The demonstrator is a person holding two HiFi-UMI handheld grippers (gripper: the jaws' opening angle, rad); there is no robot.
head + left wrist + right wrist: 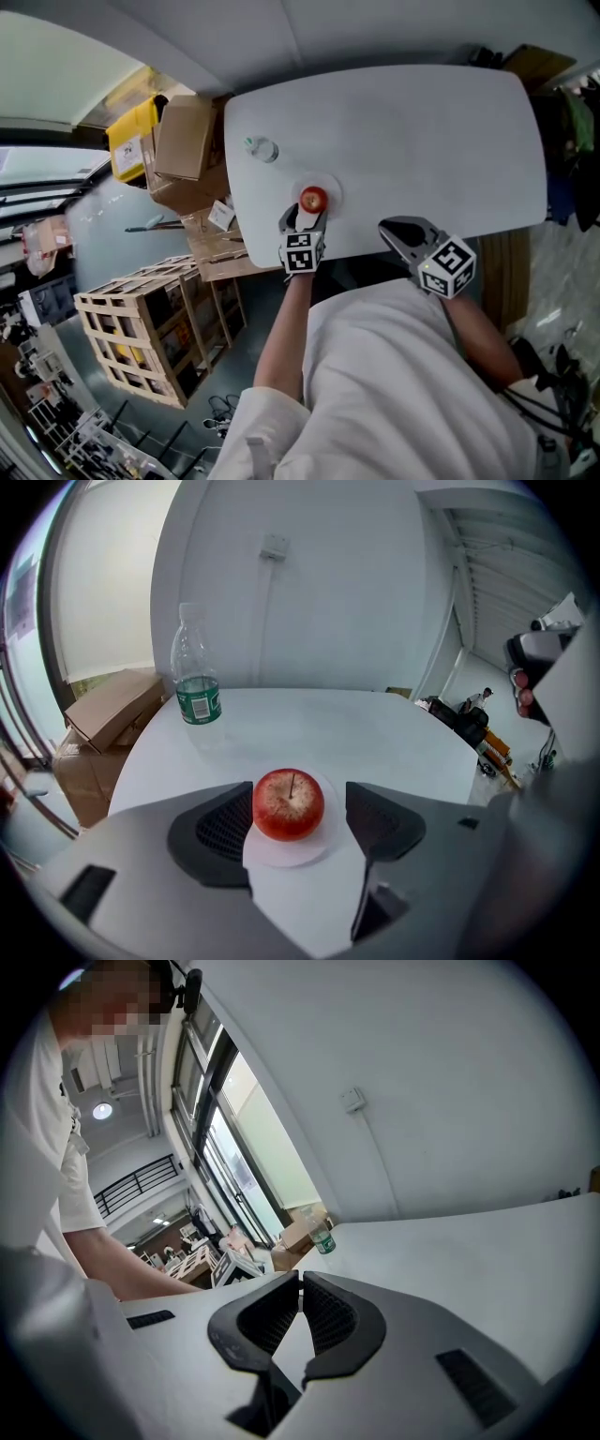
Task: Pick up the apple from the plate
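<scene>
Your left gripper (300, 810) has its jaws spread, one on each side of the red apple (288, 804). In the left gripper view the left jaw sits right against the apple's edge, though actual contact can't be confirmed. The right jaw is clearly off it, with a gap showing. Nothing is pinched.

The apple stands stem up on a small white plate (281, 855), lower centre of that frame. In the head view the plate is near the tabletop's (422, 141) lower edge, left of centre, and the left gripper comes at it from below.

A clear plastic water bottle (195, 682) with a green label stands upright, upper left of the left gripper view, well apart from the plate.

Your right gripper (300, 1286) has its jaws pressed together at the tips, nothing between them. In the head view it's at the tabletop's lower edge, right of the plate and apart from it, with its marker cube (447, 266) toward your body.

Off the tabletop, at the left of the head view, there are cardboard boxes (183, 141), a yellow box (131, 141) and a wooden crate (155, 328) lower down.
</scene>
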